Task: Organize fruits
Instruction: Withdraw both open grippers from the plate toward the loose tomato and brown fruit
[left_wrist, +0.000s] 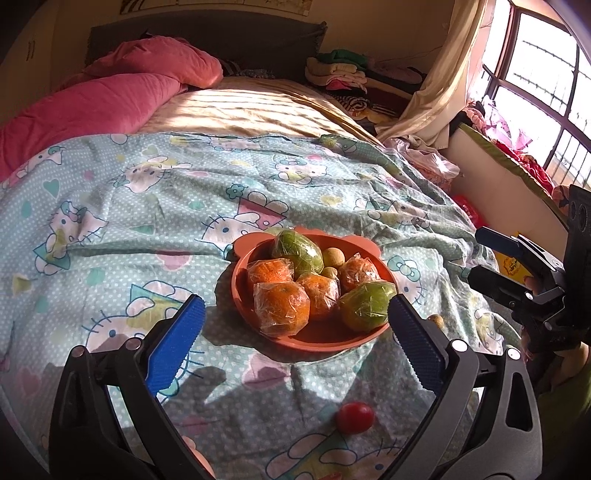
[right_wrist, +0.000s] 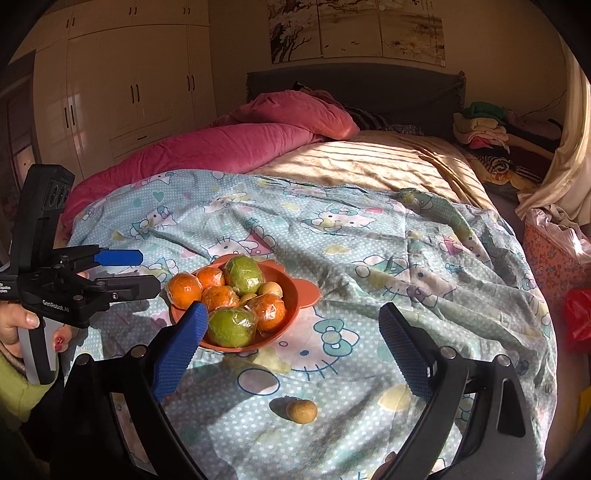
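Observation:
An orange bowl (left_wrist: 317, 338) sits on the cartoon-print bedspread and holds several plastic-wrapped oranges (left_wrist: 281, 308), two wrapped green fruits (left_wrist: 365, 304) and small brown fruits (left_wrist: 334, 256). A small red fruit (left_wrist: 355, 417) lies on the spread in front of the bowl, between my left gripper's arms. My left gripper (left_wrist: 295, 323) is open and empty, just short of the bowl. In the right wrist view the bowl (right_wrist: 295, 295) is at left, and a small brown fruit (right_wrist: 301, 410) lies loose on the spread. My right gripper (right_wrist: 291, 325) is open and empty above it.
The cartoon-print spread (left_wrist: 147, 206) covers the bed's near half. A pink quilt (left_wrist: 110, 99) lies at the back left. Folded clothes (left_wrist: 340, 70) are stacked at the headboard. Boxes and a red bag (right_wrist: 578, 317) stand beside the bed on the right.

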